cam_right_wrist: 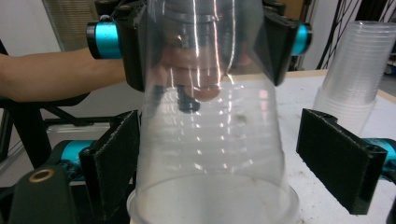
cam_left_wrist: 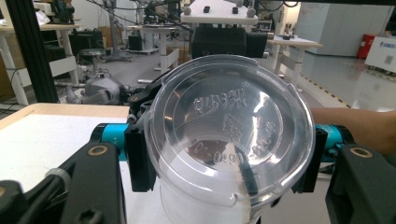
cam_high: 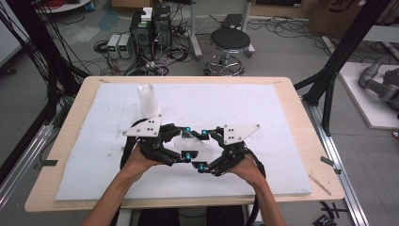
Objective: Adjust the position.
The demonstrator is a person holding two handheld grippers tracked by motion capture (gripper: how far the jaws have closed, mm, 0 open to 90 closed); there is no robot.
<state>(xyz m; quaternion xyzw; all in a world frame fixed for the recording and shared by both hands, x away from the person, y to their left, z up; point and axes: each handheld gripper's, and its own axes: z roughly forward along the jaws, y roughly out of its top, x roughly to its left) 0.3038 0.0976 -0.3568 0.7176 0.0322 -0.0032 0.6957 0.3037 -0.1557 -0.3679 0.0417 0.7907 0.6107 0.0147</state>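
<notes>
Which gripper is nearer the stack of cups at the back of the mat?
Left. The left gripper sits just in front of the stack of cups; the right gripper is farther off to the side.

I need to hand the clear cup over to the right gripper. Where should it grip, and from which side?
Probably the wide wall just behind the rim, approached from the mouth end: the cup lies sideways, its base end clamped by the left gripper, and the open right gripper straddles the rim end.
</notes>
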